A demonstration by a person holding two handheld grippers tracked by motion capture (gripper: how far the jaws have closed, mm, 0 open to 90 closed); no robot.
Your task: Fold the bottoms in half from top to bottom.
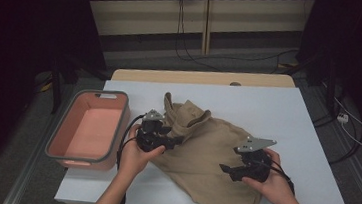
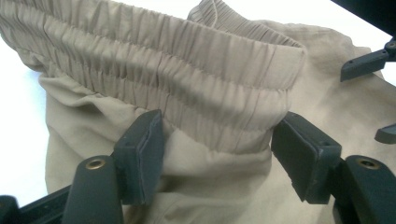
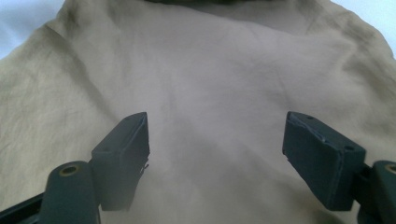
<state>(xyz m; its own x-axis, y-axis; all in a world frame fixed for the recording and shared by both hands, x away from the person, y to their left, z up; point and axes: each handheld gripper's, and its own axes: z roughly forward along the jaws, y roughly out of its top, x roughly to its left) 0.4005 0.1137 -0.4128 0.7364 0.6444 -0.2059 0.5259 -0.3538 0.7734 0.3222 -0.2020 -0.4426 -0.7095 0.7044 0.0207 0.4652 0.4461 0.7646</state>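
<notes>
A tan garment with a gathered elastic waistband lies crumpled on the white table. My left gripper sits at the garment's left side, and its jaws stand wide apart on either side of a fold under the waistband, so it is open. My right gripper hovers over the flat lower right part of the cloth. It too is open, with smooth fabric spread between its jaws. The right gripper's fingertips also show at the right edge of the left gripper view.
A pink tub with a grey rim stands at the table's left edge, with nothing inside. Bare white tabletop stretches behind and to the right of the garment. Cables run across the floor beyond the table.
</notes>
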